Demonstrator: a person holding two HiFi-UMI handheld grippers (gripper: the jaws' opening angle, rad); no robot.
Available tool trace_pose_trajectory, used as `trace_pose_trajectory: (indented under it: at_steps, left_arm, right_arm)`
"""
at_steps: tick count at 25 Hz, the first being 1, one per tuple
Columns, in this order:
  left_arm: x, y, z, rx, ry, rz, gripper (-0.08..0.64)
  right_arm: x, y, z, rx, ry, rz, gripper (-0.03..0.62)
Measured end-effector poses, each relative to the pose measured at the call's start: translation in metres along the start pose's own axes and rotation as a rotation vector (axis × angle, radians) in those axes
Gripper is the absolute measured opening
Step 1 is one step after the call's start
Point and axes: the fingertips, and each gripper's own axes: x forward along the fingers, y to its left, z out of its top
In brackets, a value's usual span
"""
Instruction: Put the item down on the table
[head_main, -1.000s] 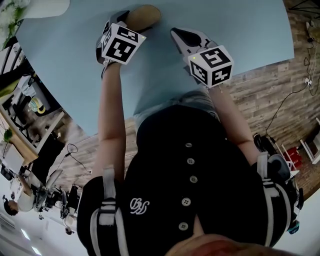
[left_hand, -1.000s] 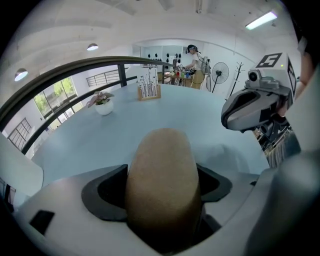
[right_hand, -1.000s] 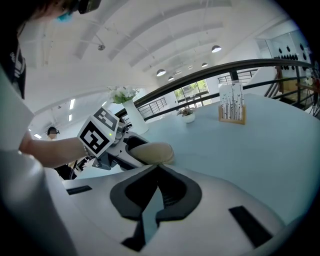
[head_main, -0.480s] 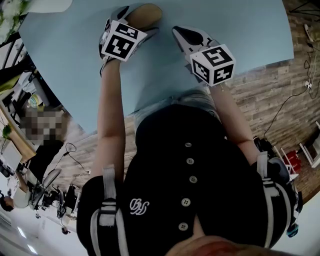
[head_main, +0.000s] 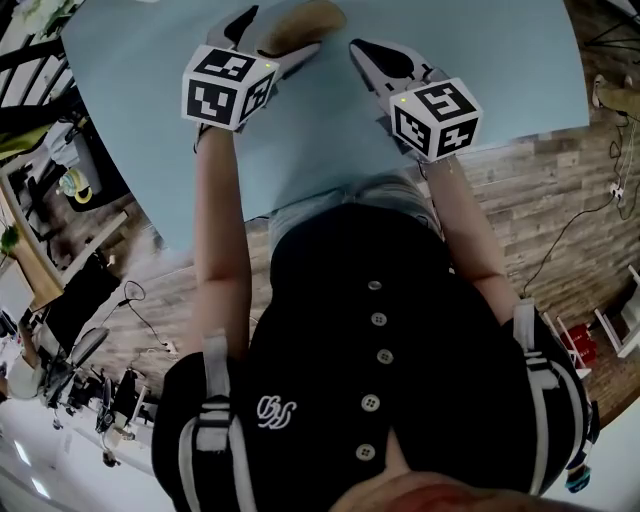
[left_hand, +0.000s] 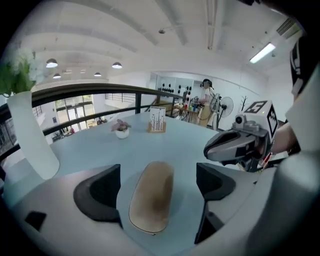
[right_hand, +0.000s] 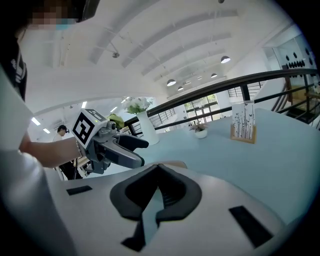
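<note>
since a second ago the left gripper (left_hand: 156, 186) has swung its marker cube (head_main: 228, 88) outward, away from the tan oval item (left_hand: 151, 196), and more of the item shows past the cube in the head view.

the left gripper's two dark pads stand spread to either side of the item and are closing at this moment, with a gap of bare table on each side, so neither pad touches it. the item lies flat on the pale blue table (left_hand: 190, 140), its long axis running away between the jaws (its near end is close to the gripper body).

the right gripper (right_hand: 159, 172) has its jaws pressed together, tips meeting, with nothing between them. it hovers just to the right of the item, apart from it, pointing the same way as the left one.

further out from the item, on the same table, a white vase (left_hand: 30, 135) with greenery stands off to its left. well beyond the item's far end sit a small potted plant (left_hand: 121, 129) and, just right of that, a little card stand (left_hand: 157, 120). a dark railing (left_hand: 100, 90) curves behind the table edge beyond them. a person (left_hand: 205, 100) stands far past the item near a fan (left_hand: 226, 106). on the near side of the item, beneath the table edge, is wooden flooring (head_main: 560, 190).
</note>
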Motion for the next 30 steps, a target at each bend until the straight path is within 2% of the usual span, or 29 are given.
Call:
trace_pose_trajectory:
  at_steps: [4,13,15,17,20,25,30]
  left_arm:
    - [-0.034,-0.006,0.017,-0.039,-0.097,0.002,0.460]
    - [-0.094,-0.024,0.035,-0.096,-0.272,-0.001,0.299]
    - [-0.106,-0.028,0.038,-0.134,-0.332,0.002,0.187]
    - [-0.119,-0.031,0.040,-0.173,-0.392,0.011,0.113]
    - [-0.134,-0.031,0.034,-0.204,-0.416,0.059,0.009]
    - [-0.147,-0.031,0.016,-0.243,-0.417,0.110,0.009]
    - [-0.157,-0.038,0.007,-0.259,-0.452,0.115,0.009]
  right_arm:
    - [-0.003,0.014,0.017,0.001,-0.044,0.024,0.012]
    - [-0.007,0.063,0.055,-0.137,-0.084,0.101,0.012]
    - [-0.008,0.071,0.062,-0.171,-0.090,0.103,0.012]
    - [-0.009,0.080,0.066,-0.208,-0.095,0.107,0.012]
    - [-0.011,0.094,0.069,-0.238,-0.101,0.123,0.012]
    - [-0.012,0.111,0.066,-0.259,-0.086,0.130,0.012]
    - [-0.017,0.127,0.059,-0.248,-0.102,0.140,0.012]
